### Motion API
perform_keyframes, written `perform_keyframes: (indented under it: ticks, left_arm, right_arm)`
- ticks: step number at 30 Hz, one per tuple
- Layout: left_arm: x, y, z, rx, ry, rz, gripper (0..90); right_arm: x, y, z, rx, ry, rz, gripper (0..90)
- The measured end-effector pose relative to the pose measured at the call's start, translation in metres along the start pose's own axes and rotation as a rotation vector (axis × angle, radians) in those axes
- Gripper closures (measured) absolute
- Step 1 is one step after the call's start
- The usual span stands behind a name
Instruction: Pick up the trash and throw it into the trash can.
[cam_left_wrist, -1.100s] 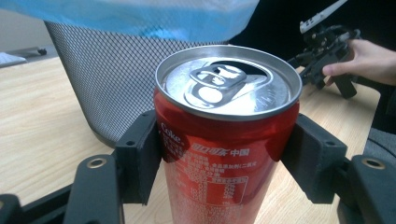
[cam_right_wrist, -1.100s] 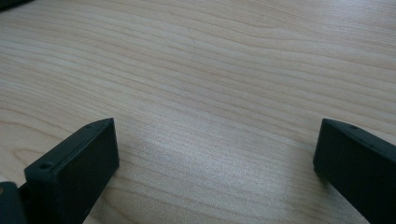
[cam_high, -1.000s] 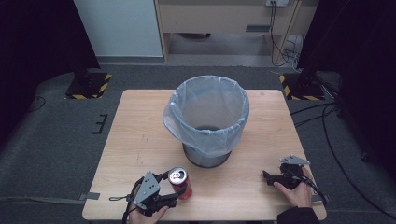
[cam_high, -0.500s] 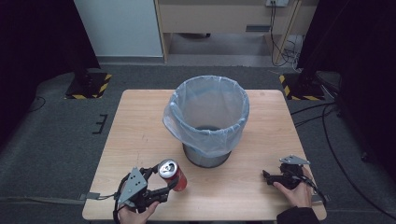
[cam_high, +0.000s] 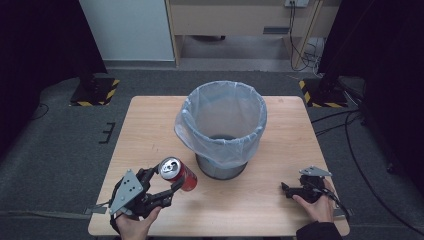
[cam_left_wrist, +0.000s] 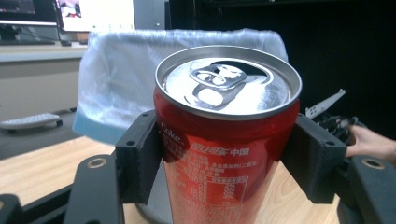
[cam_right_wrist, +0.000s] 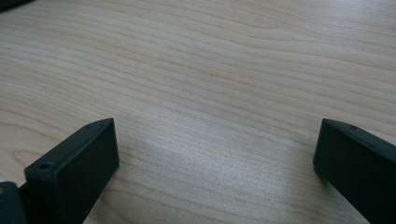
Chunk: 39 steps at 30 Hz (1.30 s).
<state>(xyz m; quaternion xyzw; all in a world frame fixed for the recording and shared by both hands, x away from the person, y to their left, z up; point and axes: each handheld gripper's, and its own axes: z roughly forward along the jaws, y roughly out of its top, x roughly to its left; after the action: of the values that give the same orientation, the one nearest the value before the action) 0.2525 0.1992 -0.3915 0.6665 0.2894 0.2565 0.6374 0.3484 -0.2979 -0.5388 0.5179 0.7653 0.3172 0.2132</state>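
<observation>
So the red can (cam_high: 178, 173) is already picked up: the left gripper (cam_high: 172, 186) has its fingers (cam_left_wrist: 138, 156) pressed against both sides of it, and in the high view the can tilts above the near left part of the table (cam_high: 260, 210), just short of the bin (cam_high: 222, 131). The can's tab is pulled open. The bin, lined with a clear plastic bag, stands in the middle of the table, and its rim rises behind the can in the left gripper view. What looks left is carrying the can over that rim and letting it drop in. The right gripper (cam_high: 286, 189) rests low on the near right part of the table, its fingers (cam_right_wrist: 74, 170) spread wide with nothing but bare wood between them.
</observation>
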Motion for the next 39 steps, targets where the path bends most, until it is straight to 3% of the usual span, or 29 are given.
perform_keyframes:
  ticks: [16,26,39]
  left_arm:
    - [0.0,0.04,0.003,-0.148,-0.001,0.003,33.2]
    - [0.002,0.066,0.005,-0.204,0.009,0.018,33.3]
    - [0.003,0.089,0.011,-0.273,0.017,0.026,33.3]
  right_arm:
    - [0.0,0.0,0.0,0.0,0.0,0.0,0.3]
    - [0.0,0.0,0.0,0.0,0.0,0.0,0.3]
    - [0.0,0.0,0.0,0.0,0.0,0.0,0.4]
